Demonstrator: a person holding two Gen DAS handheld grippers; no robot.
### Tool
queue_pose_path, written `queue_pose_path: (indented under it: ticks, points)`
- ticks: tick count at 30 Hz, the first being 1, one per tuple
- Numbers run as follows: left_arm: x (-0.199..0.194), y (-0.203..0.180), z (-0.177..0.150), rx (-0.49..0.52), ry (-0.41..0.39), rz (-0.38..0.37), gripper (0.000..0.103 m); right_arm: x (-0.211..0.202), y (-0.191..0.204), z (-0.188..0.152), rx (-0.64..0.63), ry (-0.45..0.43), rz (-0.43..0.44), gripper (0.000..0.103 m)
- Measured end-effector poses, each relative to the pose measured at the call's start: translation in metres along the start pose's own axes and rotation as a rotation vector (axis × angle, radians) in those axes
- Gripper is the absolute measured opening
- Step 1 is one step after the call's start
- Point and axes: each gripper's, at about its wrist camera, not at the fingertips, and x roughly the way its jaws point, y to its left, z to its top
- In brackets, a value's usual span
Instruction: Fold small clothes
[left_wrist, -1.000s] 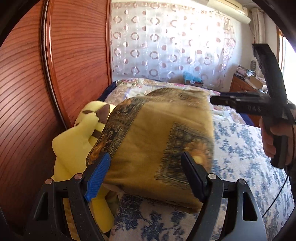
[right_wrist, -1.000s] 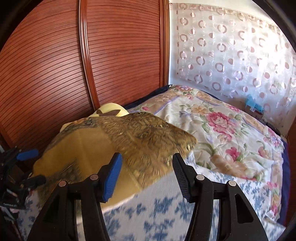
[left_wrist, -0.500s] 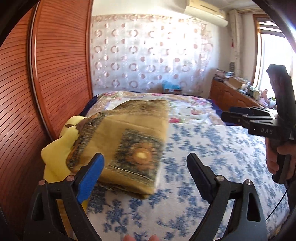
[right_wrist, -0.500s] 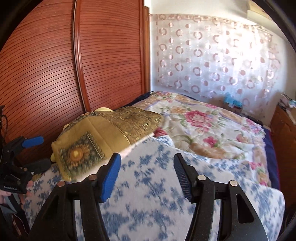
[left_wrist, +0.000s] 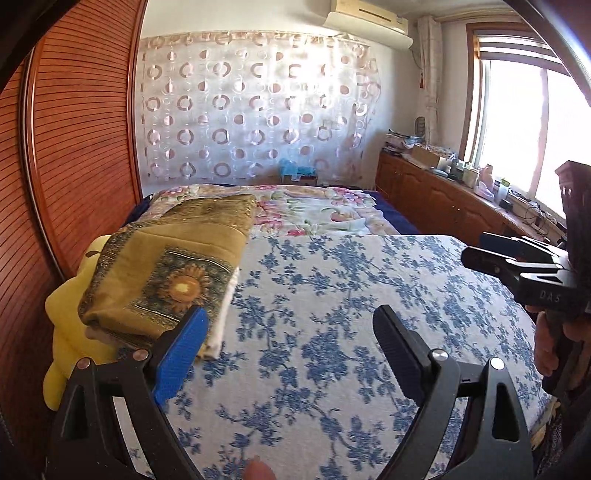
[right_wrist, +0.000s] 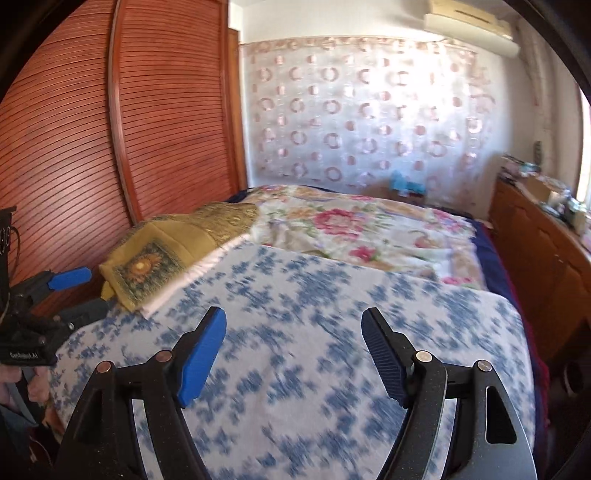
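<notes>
A folded mustard-yellow cloth with a sunflower print (left_wrist: 173, 266) lies at the left edge of the bed on the blue-flowered sheet (left_wrist: 332, 295); it also shows in the right wrist view (right_wrist: 166, 251). A white folded layer peeks out beneath it. My left gripper (left_wrist: 291, 343) is open and empty, just right of and nearer than the cloth. My right gripper (right_wrist: 291, 350) is open and empty over the middle of the sheet. The right gripper also shows at the right edge of the left wrist view (left_wrist: 517, 262). The left gripper shows at the left edge of the right wrist view (right_wrist: 70, 291).
A yellow plush toy (left_wrist: 70, 332) sits under and left of the cloth, against the wooden wardrobe doors (left_wrist: 74, 147). A rose-patterned quilt (left_wrist: 314, 210) covers the far half of the bed. A wooden cabinet (left_wrist: 461, 206) with clutter runs along the right wall under the window.
Both grippers have pulled back from the folded cloth and away from the wardrobe. The cloth now lies on the bed, farther away. Both grippers stayed open.
</notes>
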Motion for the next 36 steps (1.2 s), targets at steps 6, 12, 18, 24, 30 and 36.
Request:
queue_pose_path:
  ticks: [6, 12, 18, 24, 30, 36]
  points:
    - [-0.013, -0.022, 0.002, 0.011, -0.014, -0.001, 0.091, -0.054, -0.006, -0.021, 0.086, -0.017, -0.06, 0.077]
    - [-0.033, -0.039, 0.018, 0.022, -0.05, -0.007, 0.091, -0.104, -0.009, -0.019, 0.118, -0.071, -0.122, 0.077]
    - [-0.058, -0.051, 0.036, 0.039, -0.103, 0.002, 0.091, -0.143, -0.003, -0.015, 0.136, -0.139, -0.165, 0.077]
    - [-0.074, -0.06, 0.045, 0.059, -0.135, 0.005, 0.091, -0.165, 0.001, -0.02, 0.148, -0.177, -0.177, 0.077]
    - [-0.079, -0.062, 0.048, 0.062, -0.148, 0.007, 0.091, -0.159, 0.0, -0.023, 0.155, -0.185, -0.185, 0.077]
    - [-0.08, -0.062, 0.047, 0.062, -0.147, 0.007, 0.091, -0.149, -0.003, -0.023, 0.152, -0.183, -0.191, 0.077]
